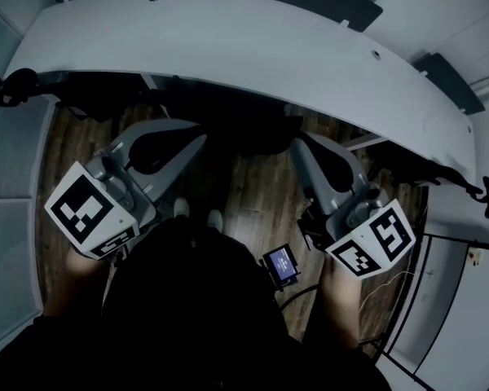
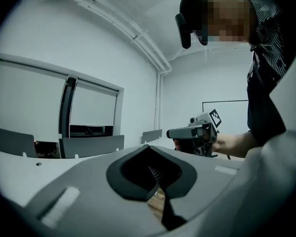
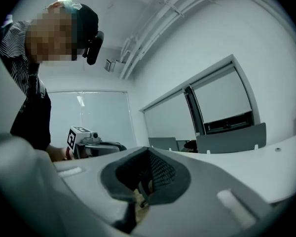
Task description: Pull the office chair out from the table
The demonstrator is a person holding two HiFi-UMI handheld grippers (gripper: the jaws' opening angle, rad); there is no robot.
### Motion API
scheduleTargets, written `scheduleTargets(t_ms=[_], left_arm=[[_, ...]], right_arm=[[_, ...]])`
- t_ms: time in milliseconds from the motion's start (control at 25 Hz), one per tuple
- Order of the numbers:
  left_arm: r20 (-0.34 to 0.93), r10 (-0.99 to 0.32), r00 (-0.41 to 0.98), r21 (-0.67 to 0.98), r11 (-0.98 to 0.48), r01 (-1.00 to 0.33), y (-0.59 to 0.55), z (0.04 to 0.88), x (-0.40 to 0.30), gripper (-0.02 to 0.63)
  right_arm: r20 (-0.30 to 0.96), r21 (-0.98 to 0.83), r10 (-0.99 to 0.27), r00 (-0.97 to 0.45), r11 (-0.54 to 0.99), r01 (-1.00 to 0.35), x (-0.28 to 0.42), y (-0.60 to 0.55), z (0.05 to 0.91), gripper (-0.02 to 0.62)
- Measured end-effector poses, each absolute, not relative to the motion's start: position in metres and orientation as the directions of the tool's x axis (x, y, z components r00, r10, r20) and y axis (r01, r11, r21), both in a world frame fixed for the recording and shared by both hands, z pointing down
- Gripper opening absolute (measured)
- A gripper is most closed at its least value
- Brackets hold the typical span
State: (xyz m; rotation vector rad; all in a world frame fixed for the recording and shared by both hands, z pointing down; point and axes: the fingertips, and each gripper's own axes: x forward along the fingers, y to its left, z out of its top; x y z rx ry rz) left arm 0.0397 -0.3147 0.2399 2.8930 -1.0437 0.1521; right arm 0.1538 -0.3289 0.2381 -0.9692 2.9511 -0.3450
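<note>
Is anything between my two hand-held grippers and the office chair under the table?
Nothing visible: the left hand-held gripper and right hand-held gripper lie close at either side of the black office chair under the curved white table.

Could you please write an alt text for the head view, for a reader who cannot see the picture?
From above, a person holds two grey grippers, the left gripper and the right gripper, both shut, pointing towards a dark office chair that is tucked under a curved white table. The wooden floor shows below.
</note>
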Motion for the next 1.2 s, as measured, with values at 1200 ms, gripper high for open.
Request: scheduleTargets(t_ms=[1200], left_arm=[[0.236, -0.32, 0.918, 0.005, -0.944, -0.33, -0.369, 0.277, 0.032, 0.006]], right_arm=[[0.179, -0.052, -0.61, -0.772, 0.778, -0.627, 0.101, -0.371, 0.244, 0.002]])
